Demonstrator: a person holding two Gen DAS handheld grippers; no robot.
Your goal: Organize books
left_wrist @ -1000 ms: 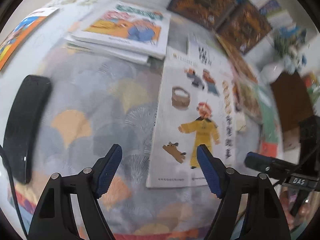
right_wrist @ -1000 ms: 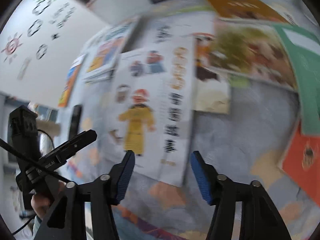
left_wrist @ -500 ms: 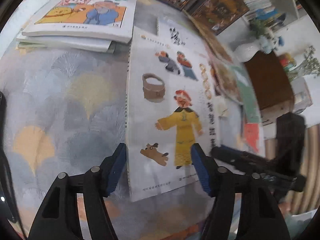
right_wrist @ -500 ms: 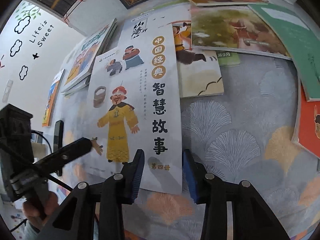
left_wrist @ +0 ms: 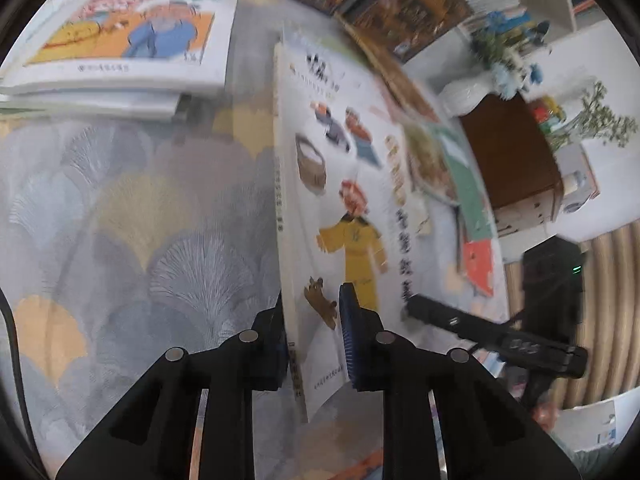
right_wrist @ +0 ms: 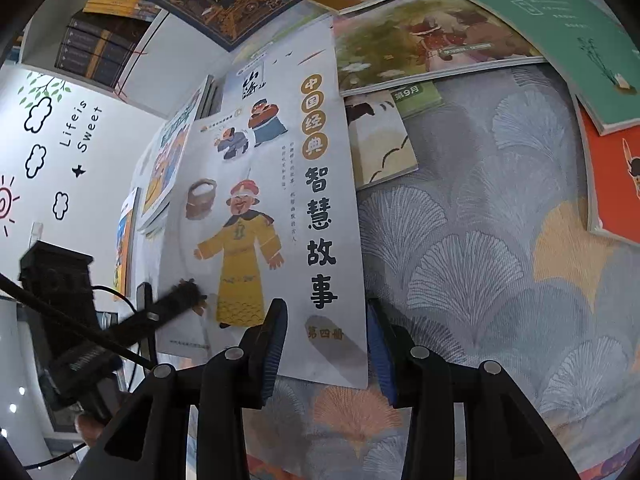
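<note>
A white picture book (left_wrist: 352, 184) with a yellow-robed figure on its cover lies on the fan-patterned cloth, its spine edge tilted up. My left gripper (left_wrist: 312, 320) has that near spine corner between its blue pads, jaws still closing and pressing on it. In the right wrist view the same book (right_wrist: 256, 200) has its near right corner between the pads of my right gripper (right_wrist: 326, 320), one pad on the cover, the other at the edge. Each gripper shows in the other's view: the right gripper (left_wrist: 480, 332) and the left gripper (right_wrist: 160, 312).
A stack of cartoon-covered books (left_wrist: 120, 40) sits far left. Dark ornate books (left_wrist: 400, 12) lie at the back. Right of the held book lie an illustrated book (right_wrist: 420, 40), a green one (right_wrist: 560, 32) and an orange one (right_wrist: 616, 184). A brown cabinet (left_wrist: 508, 160) stands beyond the table.
My left gripper's jaws went from wide apart to closed on the book's spine corner, and that edge rose off the cloth. The right gripper's jaws narrowed around the near right corner.
</note>
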